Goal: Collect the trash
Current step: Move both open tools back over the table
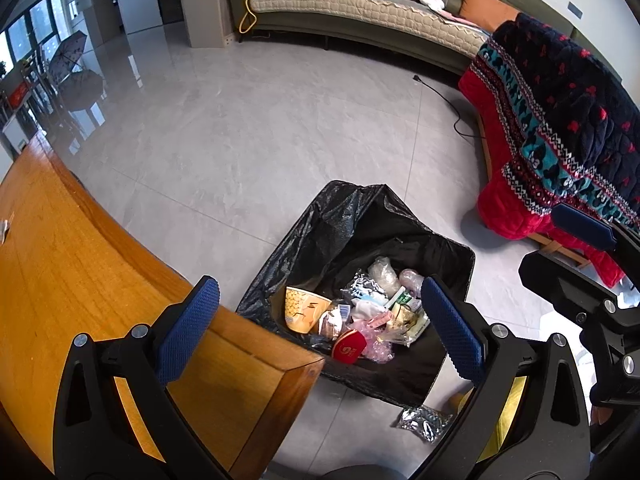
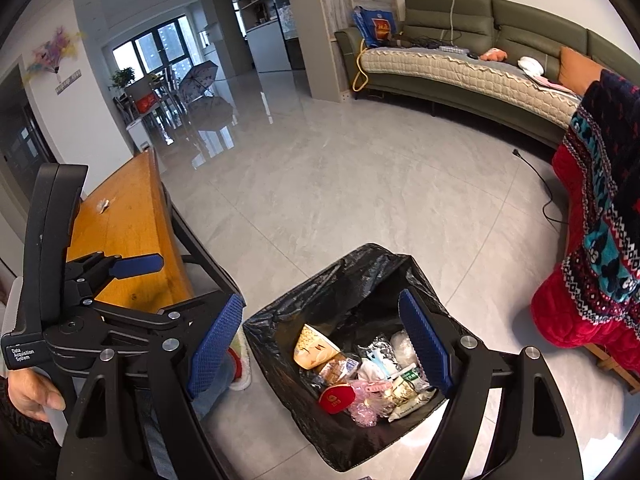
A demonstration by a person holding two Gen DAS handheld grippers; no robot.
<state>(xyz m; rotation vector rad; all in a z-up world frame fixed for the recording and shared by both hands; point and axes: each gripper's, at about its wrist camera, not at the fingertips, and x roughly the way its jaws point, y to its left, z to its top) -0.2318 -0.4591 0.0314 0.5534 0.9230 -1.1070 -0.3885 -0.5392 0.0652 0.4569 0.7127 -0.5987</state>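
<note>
A bin lined with a black bag (image 1: 340, 208) (image 2: 360, 264) stands on the floor by the table corner. It holds a paper cup (image 1: 304, 308) (image 2: 314, 346), a red round pouch (image 1: 349, 350) (image 2: 336, 398) and several wrappers. A silver packet (image 1: 424, 420) lies on the floor in front of the bin. A small wrapper (image 2: 103, 205) lies on the wooden table (image 1: 80, 260) (image 2: 132, 216). My left gripper (image 1: 320, 328) hovers open over the table corner and the bin, with nothing between its fingers. My right gripper (image 2: 320, 344) hangs open above the bin, also empty.
A red and dark patterned blanket (image 1: 560, 120) (image 2: 600, 220) hangs over a frame right of the bin. A green sofa (image 1: 360, 12) (image 2: 460, 76) lines the far wall, and a black cable (image 1: 448, 104) trails on the tiles. A hand (image 2: 28, 396) holds the left gripper.
</note>
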